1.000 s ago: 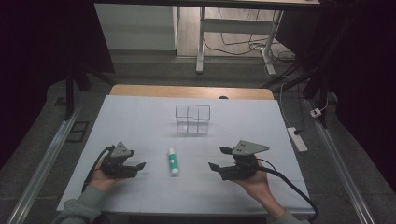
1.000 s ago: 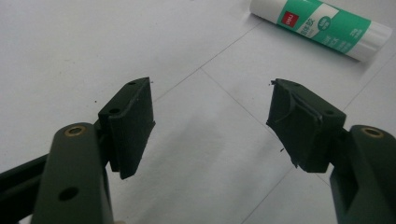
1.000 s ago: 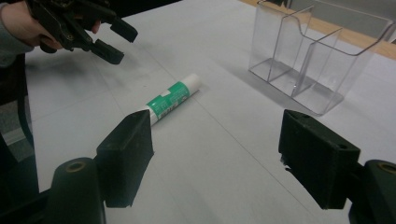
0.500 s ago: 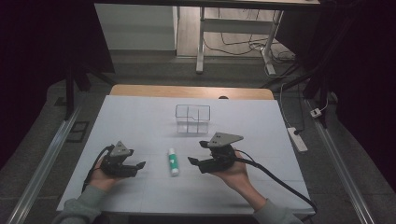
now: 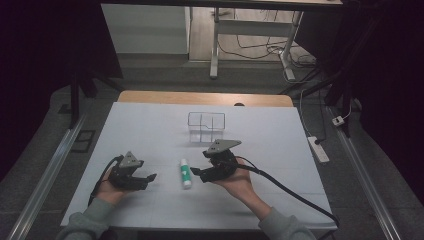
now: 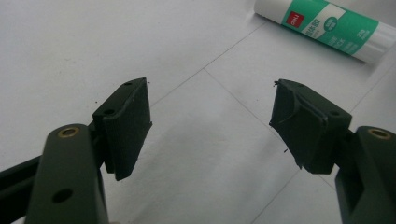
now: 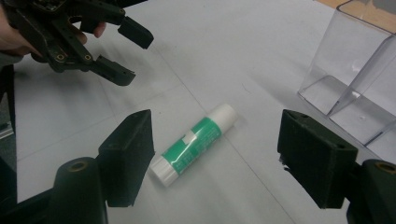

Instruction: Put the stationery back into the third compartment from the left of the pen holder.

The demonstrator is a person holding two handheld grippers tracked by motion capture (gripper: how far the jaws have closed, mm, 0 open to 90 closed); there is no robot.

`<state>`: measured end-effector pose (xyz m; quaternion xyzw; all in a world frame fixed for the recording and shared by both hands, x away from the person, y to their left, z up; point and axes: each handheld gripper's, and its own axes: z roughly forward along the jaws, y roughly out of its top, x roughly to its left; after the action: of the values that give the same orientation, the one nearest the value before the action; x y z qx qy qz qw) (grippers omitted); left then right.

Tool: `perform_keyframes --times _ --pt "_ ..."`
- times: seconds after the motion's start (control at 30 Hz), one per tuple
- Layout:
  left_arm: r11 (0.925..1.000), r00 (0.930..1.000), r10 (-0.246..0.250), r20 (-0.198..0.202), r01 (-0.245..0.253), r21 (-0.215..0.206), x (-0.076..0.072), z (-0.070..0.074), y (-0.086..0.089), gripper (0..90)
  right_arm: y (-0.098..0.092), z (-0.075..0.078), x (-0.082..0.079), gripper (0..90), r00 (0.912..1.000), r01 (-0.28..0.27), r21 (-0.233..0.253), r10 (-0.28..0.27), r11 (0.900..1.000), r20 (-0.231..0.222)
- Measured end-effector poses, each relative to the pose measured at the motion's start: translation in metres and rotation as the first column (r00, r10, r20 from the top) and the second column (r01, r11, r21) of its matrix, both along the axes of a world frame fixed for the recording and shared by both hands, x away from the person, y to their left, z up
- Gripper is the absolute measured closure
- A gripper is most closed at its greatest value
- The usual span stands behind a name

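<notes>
- Now the right gripper (image 5: 196, 172) has come leftward across the bench and sits just beside the glue stick (image 5: 185, 173), jaws wide apart and empty; a grasp seems near.
- Left gripper (image 5: 148, 178) stayed in place, also open, holding nothing.
- Glue stick lies flat near the front edge's middle, white with green label; clear box (image 5: 206, 125) stands behind.

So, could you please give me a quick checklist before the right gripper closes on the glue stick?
1. Right gripper open: ok, jaws spread wide.
2. Glue stick between its jaws: ok, lying flat and centred in the right gripper view.
3. Jaws down at the stick: cannot tell, height unclear.
4. Left gripper out of the way: ok, open and off to the side.
5. Clear divided container upright, compartments empty: ok.
</notes>
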<state>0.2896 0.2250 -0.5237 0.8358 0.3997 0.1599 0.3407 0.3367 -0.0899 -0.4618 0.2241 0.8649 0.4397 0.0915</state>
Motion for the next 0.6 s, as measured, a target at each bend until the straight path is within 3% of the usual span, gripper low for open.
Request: perform_keyframes --times 0.4,0.6 --pt "1.0000 1.0000 -0.004 -0.004 0.004 0.008 0.000 -0.002 0.000 28.1 0.031 -0.005 0.017 27.1 0.9991 0.014 -0.040 -0.015 0.999 -0.039" --pt "0.9999 1.0000 -0.007 -0.004 0.007 0.010 0.001 -0.002 0.000 28.1 0.047 -0.011 0.025 27.1 0.9986 0.015 -0.093 -0.020 0.996 -0.049"
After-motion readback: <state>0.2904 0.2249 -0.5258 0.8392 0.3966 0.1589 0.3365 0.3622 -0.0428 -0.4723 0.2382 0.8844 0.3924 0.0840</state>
